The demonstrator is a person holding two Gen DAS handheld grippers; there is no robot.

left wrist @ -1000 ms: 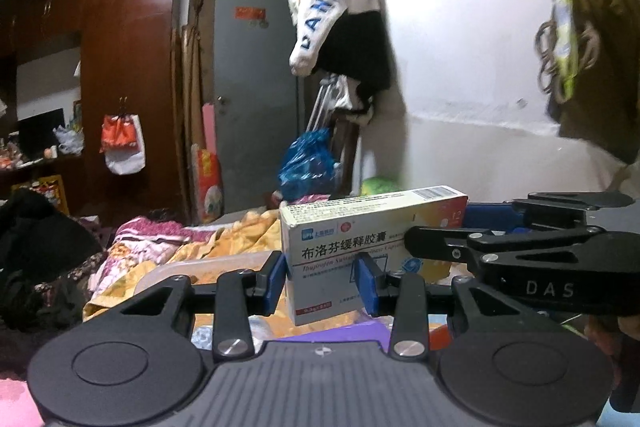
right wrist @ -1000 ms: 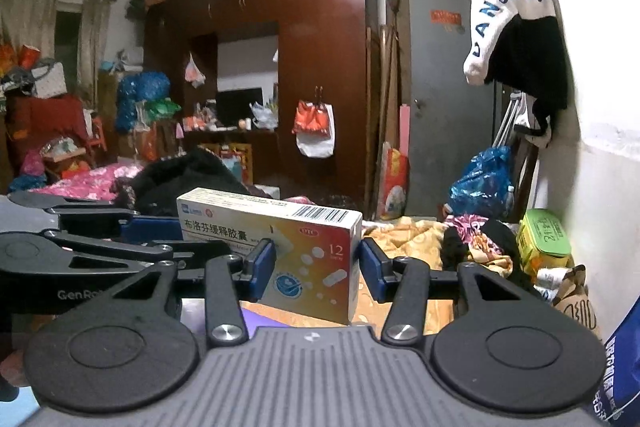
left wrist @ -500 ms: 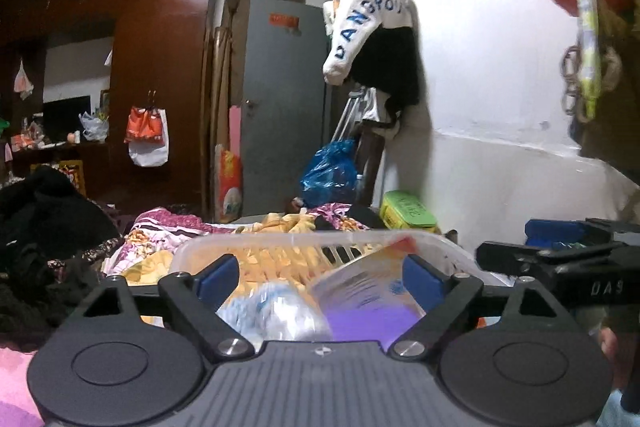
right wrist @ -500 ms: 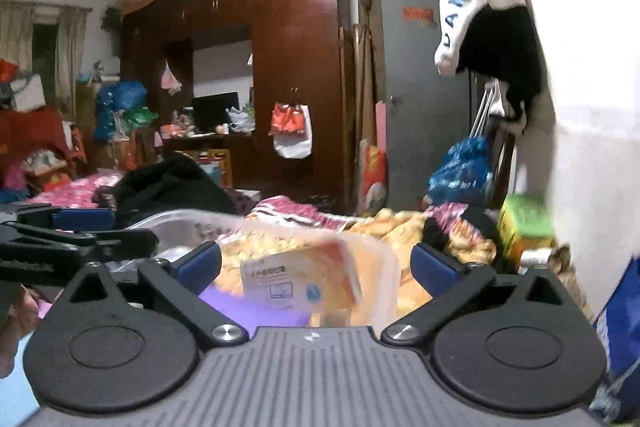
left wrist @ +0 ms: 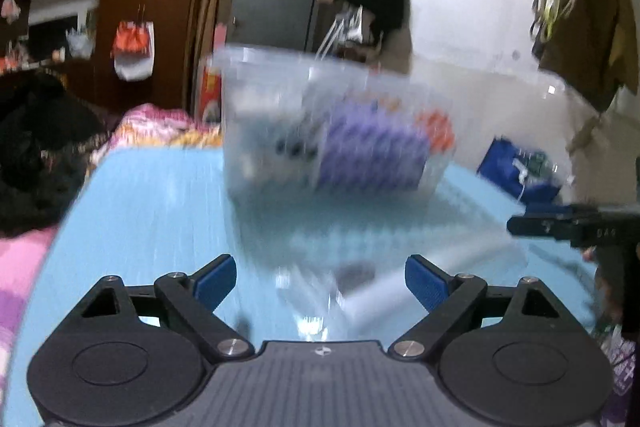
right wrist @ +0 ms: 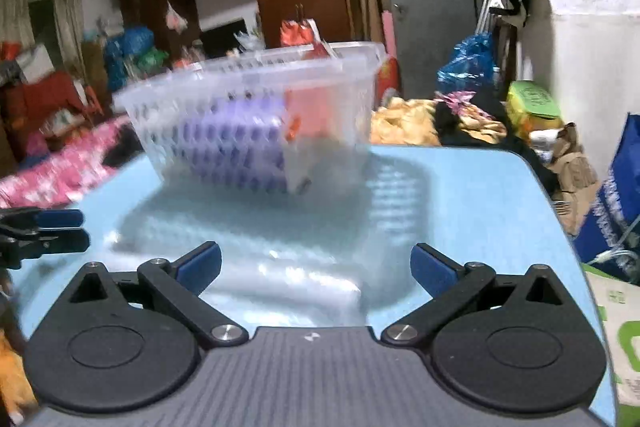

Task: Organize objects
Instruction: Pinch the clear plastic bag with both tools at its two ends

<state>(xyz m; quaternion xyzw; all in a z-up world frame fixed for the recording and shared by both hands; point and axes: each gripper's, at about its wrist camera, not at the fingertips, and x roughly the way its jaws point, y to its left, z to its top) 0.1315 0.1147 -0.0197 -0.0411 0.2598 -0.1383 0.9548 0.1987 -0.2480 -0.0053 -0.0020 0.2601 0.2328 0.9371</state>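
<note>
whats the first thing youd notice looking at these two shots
A clear plastic basket stands mid-frame on the light blue table, with a purple box and an orange-and-white pack showing through its perforated wall. Nearest the lens, the left gripper and right gripper are both open and empty.

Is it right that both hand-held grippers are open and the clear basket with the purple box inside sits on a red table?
Not quite: the table is light blue, not red, as the right wrist view shows. The rest holds: both hand-held grippers are open, and the clear basket holds the purple box.
</note>
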